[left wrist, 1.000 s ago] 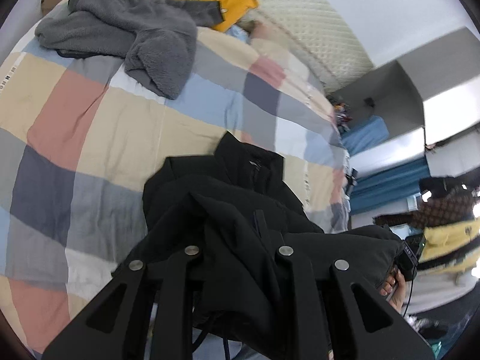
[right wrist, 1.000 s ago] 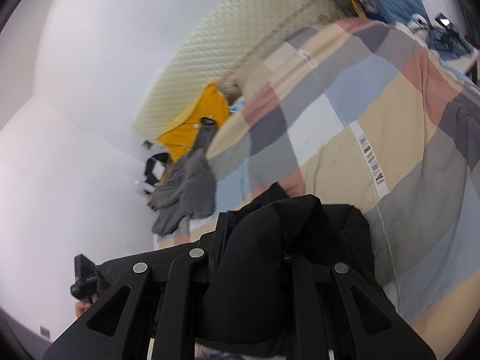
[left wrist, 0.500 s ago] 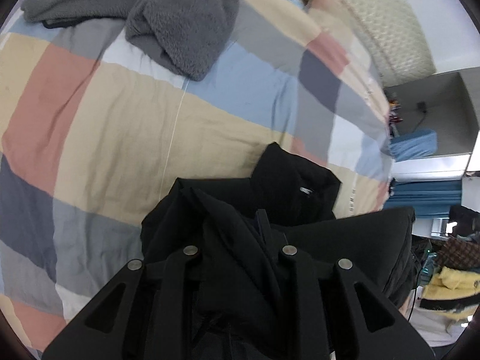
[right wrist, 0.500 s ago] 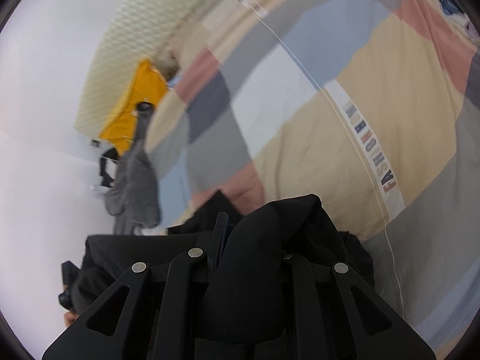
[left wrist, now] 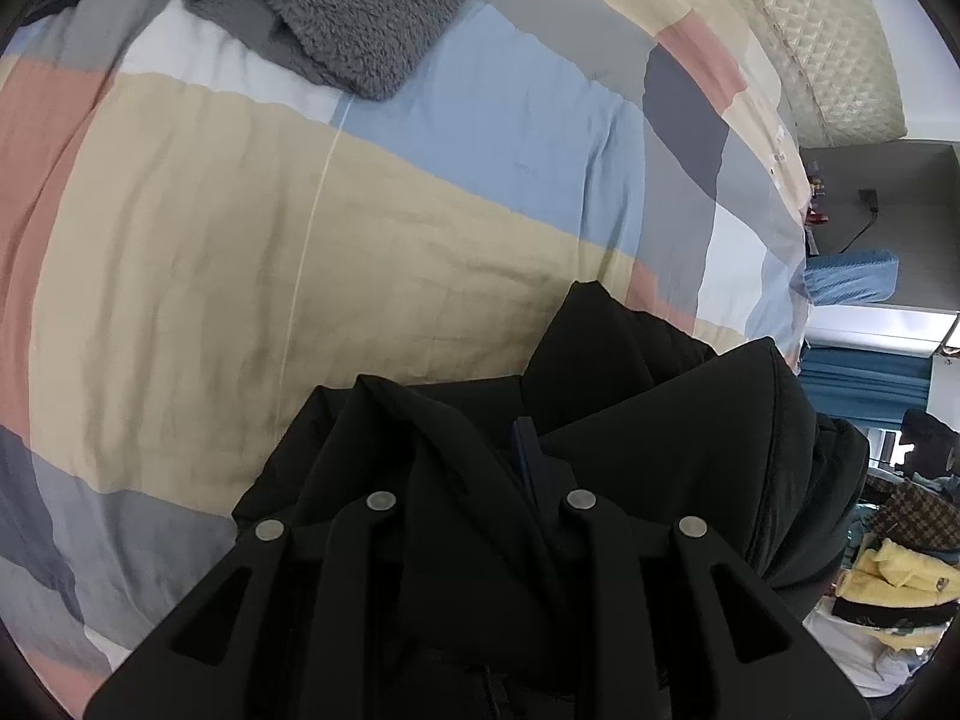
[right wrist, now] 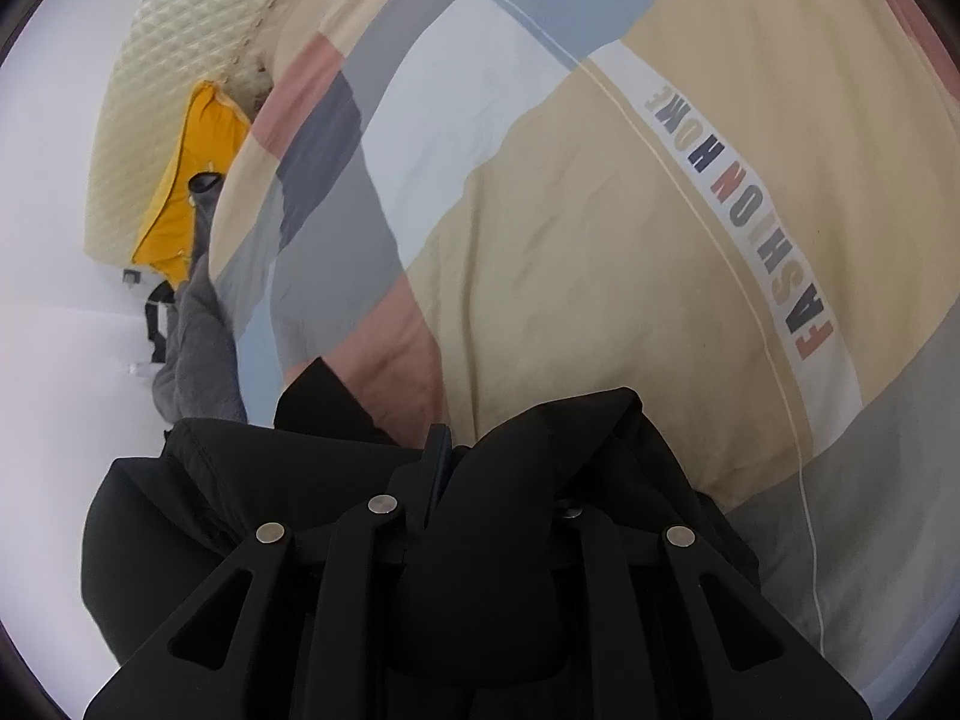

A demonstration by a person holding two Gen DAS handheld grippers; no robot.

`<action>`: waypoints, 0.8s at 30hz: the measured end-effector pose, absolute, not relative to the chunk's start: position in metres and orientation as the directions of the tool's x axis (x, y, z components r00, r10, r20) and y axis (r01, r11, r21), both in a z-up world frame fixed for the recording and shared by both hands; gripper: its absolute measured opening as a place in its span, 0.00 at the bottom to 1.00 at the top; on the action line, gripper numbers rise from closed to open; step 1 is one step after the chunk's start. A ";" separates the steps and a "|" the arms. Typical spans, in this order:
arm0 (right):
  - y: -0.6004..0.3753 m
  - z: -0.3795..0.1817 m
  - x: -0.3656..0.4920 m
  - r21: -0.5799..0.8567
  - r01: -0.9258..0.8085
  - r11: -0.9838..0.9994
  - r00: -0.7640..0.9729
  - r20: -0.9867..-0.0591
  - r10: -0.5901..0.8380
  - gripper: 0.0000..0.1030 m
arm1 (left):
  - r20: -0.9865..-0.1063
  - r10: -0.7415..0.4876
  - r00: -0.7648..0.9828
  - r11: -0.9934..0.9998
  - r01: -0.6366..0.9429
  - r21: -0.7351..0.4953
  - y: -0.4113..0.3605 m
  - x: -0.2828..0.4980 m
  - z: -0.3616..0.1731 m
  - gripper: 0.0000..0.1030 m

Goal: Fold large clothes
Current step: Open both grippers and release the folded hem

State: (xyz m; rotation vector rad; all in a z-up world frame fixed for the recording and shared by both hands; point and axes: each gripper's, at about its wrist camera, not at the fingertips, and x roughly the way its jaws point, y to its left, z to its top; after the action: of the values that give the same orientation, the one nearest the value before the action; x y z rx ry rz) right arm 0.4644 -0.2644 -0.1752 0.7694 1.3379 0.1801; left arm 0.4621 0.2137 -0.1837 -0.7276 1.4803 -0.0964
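While both grippers sank closer to the patchwork bed [left wrist: 252, 276], the left gripper [left wrist: 480, 480] clenched the black jacket [left wrist: 660, 450]; the right gripper's [right wrist: 480, 480] jaws were opening around its bunched fabric, open quilt ahead.

The black jacket [left wrist: 690, 420] hangs bunched in thick folds, its collar touching the checked bed [left wrist: 210, 252].

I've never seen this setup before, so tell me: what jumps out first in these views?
A black jacket bunched low in both views, pinched by the left gripper and the right gripper. Beneath it spreads a pastel patchwork duvet printed FASHION HOME. A grey fleece garment lies at its far end, near a yellow pillow.
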 end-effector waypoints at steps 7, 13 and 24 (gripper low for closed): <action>-0.260 -0.153 0.452 0.603 0.206 0.770 0.244 -0.794 0.557 0.25 | -0.875 -0.462 0.145 0.779 -0.405 -0.478 0.214 0.444 -0.164 0.30; -0.266 -0.104 0.439 0.562 0.088 0.822 0.257 -0.810 0.527 0.68 | -0.877 -0.471 0.094 0.812 -0.342 -0.473 0.225 0.422 -0.129 0.48; -0.229 0.016 0.395 0.395 -0.091 0.914 0.555 -0.742 0.376 0.93 | -0.848 -0.236 0.475 0.960 -0.023 -0.280 0.171 0.381 -0.007 0.82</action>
State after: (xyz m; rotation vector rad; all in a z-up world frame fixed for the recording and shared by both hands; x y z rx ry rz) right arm 0.3950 -0.2292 0.0159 0.3302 0.9468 0.2819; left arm 0.3808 0.1713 -0.0070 -0.2685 1.0709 -0.1321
